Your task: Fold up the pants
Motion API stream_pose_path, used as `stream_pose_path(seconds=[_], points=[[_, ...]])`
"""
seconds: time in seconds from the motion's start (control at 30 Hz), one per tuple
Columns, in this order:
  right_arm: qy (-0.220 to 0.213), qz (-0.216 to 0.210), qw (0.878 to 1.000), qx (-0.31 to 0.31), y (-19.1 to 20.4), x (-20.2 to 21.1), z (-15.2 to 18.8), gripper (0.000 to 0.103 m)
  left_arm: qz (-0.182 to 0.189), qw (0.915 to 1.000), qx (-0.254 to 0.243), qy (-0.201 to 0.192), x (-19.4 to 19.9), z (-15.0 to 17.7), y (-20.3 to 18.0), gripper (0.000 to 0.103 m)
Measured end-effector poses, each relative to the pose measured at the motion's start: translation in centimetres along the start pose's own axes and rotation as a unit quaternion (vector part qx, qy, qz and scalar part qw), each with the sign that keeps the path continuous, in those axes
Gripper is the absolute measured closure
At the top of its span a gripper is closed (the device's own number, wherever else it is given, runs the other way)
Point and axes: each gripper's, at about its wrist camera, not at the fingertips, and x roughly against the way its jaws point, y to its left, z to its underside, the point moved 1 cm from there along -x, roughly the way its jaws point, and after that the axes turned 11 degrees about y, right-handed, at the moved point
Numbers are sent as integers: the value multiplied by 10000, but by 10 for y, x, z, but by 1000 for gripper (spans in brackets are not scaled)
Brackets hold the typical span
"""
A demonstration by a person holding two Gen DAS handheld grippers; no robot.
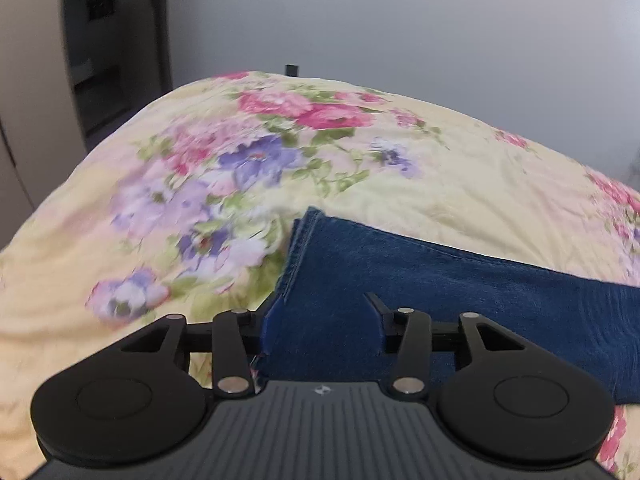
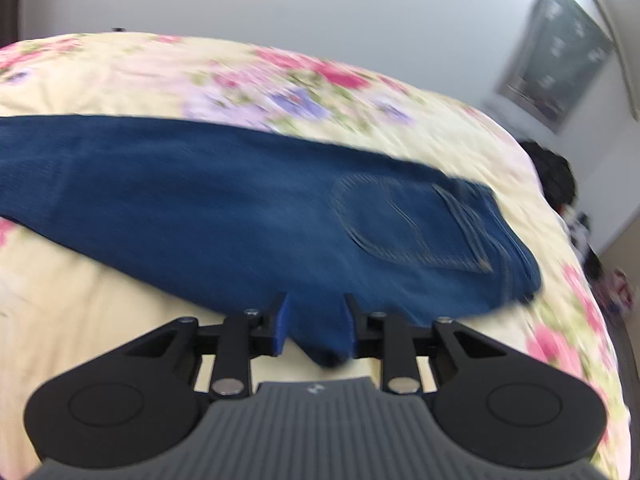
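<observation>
Blue denim pants (image 2: pixel 224 208) lie flat across the floral bedspread (image 2: pixel 120 80), with a back pocket (image 2: pixel 404 224) and the waist end toward the right. My right gripper (image 2: pixel 315 318) hovers at the near edge of the pants. Its jaws stand apart, a fold of denim lies between the blue pads (image 2: pixel 282 322), and they do not press on it. In the left wrist view a leg end with its stitched hem (image 1: pixel 300 248) rests on the bedspread (image 1: pixel 400 168). My left gripper (image 1: pixel 325 308) is open wide just above that leg, holding nothing.
The bed fills both views and drops off at its left edge (image 1: pixel 60 208) and right edge (image 2: pixel 560 240). A dark doorway (image 1: pixel 108 60) stands beyond the left side. A framed picture (image 2: pixel 560 52) hangs on the wall, above a dark heap (image 2: pixel 556 176) beside the bed.
</observation>
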Motion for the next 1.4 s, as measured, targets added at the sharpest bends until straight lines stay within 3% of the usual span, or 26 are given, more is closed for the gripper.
stream_pose_path(seconds=[0.1, 0.27, 0.43, 0.6, 0.63, 0.73, 0.8, 0.83, 0.9, 0.93, 0.97, 1.13, 1.23, 1.4], points=[[-260, -489, 9974, 469, 30, -12, -33, 80, -99, 9993, -348, 53, -15, -16, -15, 44], [-567, -1108, 9869, 1028, 83, -45, -95, 80, -37, 9996, -252, 129, -47, -43, -11, 35], [-832, -1598, 9688, 1704, 143, -80, -161, 80, 256, 9993, 4, 257, -82, -63, 4, 35], [-824, -2172, 9442, 2333, 193, -109, -207, 79, 365, 9989, 59, 294, -105, -70, 12, 39], [-802, -2260, 9388, 2471, 200, -115, -212, 79, 419, 9987, 76, 271, -106, -71, 13, 41], [-735, -2476, 9237, 2828, 220, -129, -222, 79, 442, 9986, 206, 218, -107, -72, 16, 60], [-647, -2487, 9169, 3055, 230, -136, -221, 79, 443, 9986, 236, 149, -106, -72, 17, 88], [-619, -2458, 9142, 3163, 233, -137, -218, 80, 468, 9986, 235, 102, -104, -71, 17, 93], [-629, -2337, 9107, 3348, 239, -140, -211, 85, 431, 9988, 213, -15, -101, -69, 16, 93], [-648, -2250, 9102, 3417, 240, -140, -209, 91, 310, 9993, 174, -85, -100, -68, 14, 94], [-690, -2152, 9104, 3465, 242, -139, -206, 103, 262, 9994, 147, -144, -98, -67, 13, 94], [-1116, -1808, 9221, 3235, 237, -123, -208, 103, -60, 9990, 135, -418, -87, -68, 5, 95], [-1066, -1712, 9294, 3090, 239, -127, -218, 103, -195, 9988, 83, -452, -92, -72, 1, 95], [-812, -1761, 9350, 2969, 245, -143, -219, 103, -365, 9992, -84, -161, -115, -69, -2, 94]])
